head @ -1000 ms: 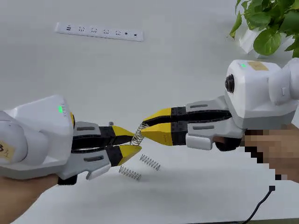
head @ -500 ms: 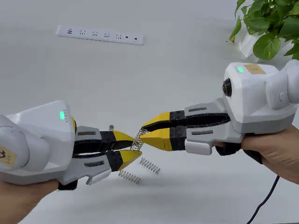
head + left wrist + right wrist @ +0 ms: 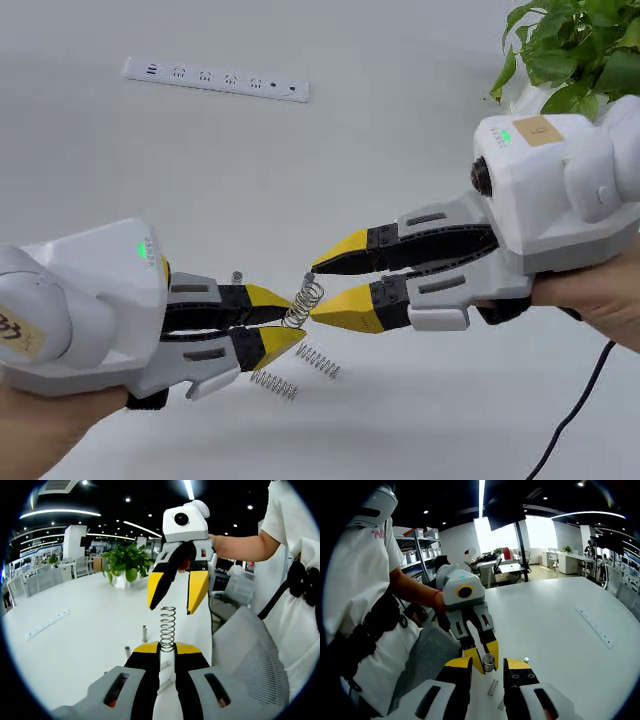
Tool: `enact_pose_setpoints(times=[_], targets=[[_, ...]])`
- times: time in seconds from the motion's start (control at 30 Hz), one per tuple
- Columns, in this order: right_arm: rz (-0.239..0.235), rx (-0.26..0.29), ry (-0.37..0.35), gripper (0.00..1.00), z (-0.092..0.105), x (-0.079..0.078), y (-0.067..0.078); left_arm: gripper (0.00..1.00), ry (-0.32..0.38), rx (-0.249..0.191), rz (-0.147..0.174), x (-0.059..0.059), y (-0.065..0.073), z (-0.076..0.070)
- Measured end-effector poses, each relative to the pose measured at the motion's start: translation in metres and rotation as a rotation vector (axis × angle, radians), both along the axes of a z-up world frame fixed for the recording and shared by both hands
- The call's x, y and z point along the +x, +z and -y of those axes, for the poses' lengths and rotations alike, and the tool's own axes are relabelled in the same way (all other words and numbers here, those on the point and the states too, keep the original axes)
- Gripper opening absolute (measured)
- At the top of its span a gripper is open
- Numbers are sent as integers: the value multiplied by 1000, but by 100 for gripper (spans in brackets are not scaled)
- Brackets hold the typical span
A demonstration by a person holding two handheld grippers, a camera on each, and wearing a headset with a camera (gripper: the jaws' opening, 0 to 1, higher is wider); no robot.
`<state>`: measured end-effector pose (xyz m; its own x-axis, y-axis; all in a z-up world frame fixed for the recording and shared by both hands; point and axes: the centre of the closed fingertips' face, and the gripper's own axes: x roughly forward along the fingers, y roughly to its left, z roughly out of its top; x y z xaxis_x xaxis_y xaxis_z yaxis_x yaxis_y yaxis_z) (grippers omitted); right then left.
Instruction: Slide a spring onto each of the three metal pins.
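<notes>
Gripping a metal pin (image 3: 309, 277) low down, the left gripper (image 3: 295, 318) is holding it tilted above the worktop (image 3: 400, 150), fingers clenched, with a spring (image 3: 303, 300) sitting around it. The right gripper (image 3: 313, 290) is hovering at the spring, fingers spread apart. Two spare springs (image 3: 318, 361) are lying on the worktop beneath. A second pin (image 3: 237, 277) is standing nearby.

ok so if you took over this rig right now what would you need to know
Left gripper: shut on the held spring, which stands up from its jaw tips; whether a pin runs inside it I cannot tell.
Right gripper: open, jaws either side of that spring's top.
Two loose springs lie on the table; two pins stand upright on it.
Done: at most one spring on.
Left: the loose springs onto the standing pins.
</notes>
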<state>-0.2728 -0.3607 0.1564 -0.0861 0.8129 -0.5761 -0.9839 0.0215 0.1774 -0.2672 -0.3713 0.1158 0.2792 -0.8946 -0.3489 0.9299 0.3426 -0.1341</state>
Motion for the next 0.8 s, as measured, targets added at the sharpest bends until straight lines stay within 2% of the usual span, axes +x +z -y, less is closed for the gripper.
enact_pose_setpoints(times=[0.17,0.4,0.57,0.63,0.8], targets=[[89,-128,137,21,-2,0,-5,7,-7,11,4,0,-2,1],[155,-271,320,20,-2,1,-18,7,-5,12,1,1,-4,3],[167,-323,393,17,-5,-2,-24,7,-5,8,-2,2,-5,5],[186,-356,423,16,-3,-1,-28,7,-6,5,-4,2,-5,5],[195,-390,462,13,-1,-2,-34,7,0,-1,-8,3,-5,5]])
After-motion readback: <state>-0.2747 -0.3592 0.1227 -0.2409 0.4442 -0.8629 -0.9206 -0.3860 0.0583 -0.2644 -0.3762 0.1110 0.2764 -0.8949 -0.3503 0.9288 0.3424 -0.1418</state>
